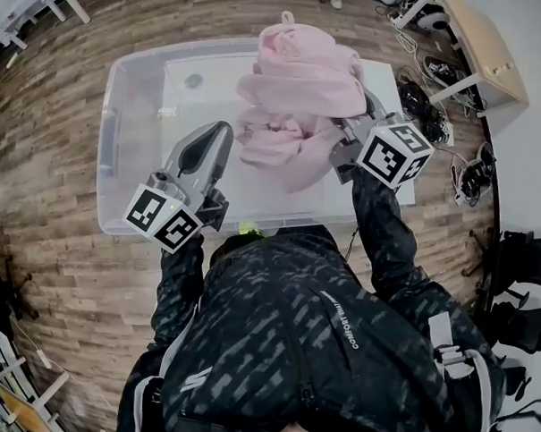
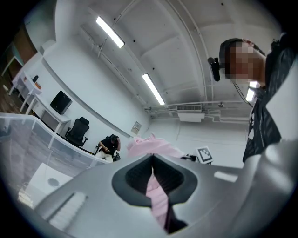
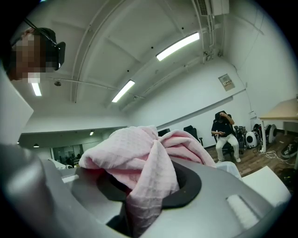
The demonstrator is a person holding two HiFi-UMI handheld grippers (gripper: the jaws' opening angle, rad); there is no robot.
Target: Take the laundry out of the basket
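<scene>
Head view: pink waffle-weave cloth (image 1: 298, 86), bunched, held over a clear plastic bin (image 1: 122, 141).
Long axis ran away from the person, loop at far end, folds drooping near. Right gripper (image 1: 352, 141) clamped a thick fold; left gripper (image 1: 222, 132) pinched a thin strip. Bin stood on wood-plank floor (image 1: 54, 264); white room, ceiling strip lights (image 3: 177, 45), seated person (image 3: 225, 135).

From where I sit at the controls, this looks like an open lab-style office. I see a wood-plank floor (image 1: 46, 237), white walls and long strip lights (image 2: 110, 31) under a bare ceiling with an air-conditioning unit (image 2: 191, 116). A desk carries a monitor (image 2: 61, 102) beside an office chair (image 2: 77, 130). A person (image 3: 225, 132) sits by the wall, and cables and gear (image 1: 428, 101) lie near a wooden table (image 1: 479, 50).
</scene>
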